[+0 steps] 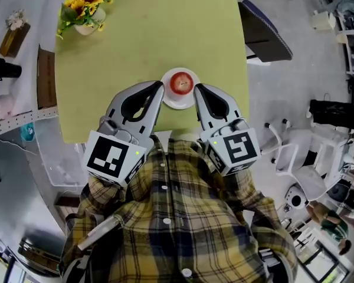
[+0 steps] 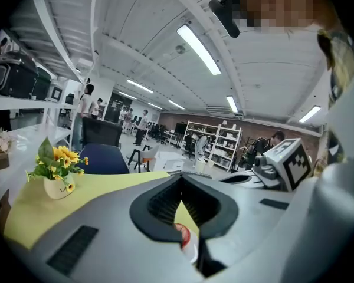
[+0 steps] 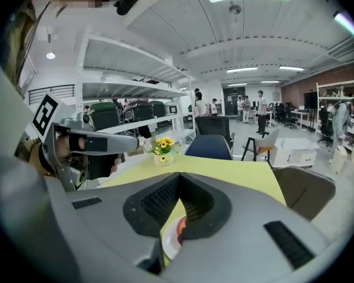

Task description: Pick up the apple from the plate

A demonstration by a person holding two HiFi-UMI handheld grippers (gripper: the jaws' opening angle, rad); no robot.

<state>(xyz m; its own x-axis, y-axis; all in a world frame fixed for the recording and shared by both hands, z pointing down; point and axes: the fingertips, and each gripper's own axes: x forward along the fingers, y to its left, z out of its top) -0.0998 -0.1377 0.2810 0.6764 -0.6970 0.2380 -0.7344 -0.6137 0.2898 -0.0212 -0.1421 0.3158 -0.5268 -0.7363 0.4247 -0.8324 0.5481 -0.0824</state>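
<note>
On the yellow-green table (image 1: pixel 135 46), near its front edge, a red apple (image 1: pixel 180 83) is seen resting on a small white plate (image 1: pixel 178 104). The plate is flanked by both tools: the left gripper (image 1: pixel 159 88) is held just beside the plate's left rim, the right gripper (image 1: pixel 197 91) just beside its right rim. Neither is seen touching the apple. In each gripper view the two jaws are observed closed tip to tip, with nothing clamped; only a narrow wedge of table, plate and apple is glimpsed through the gap behind the tips. A pot of sunflowers (image 1: pixel 82 6) is noted at the table's far left corner, well apart from the plate. A plaid shirt (image 1: pixel 183 223) is visible below the grippers.
</note>
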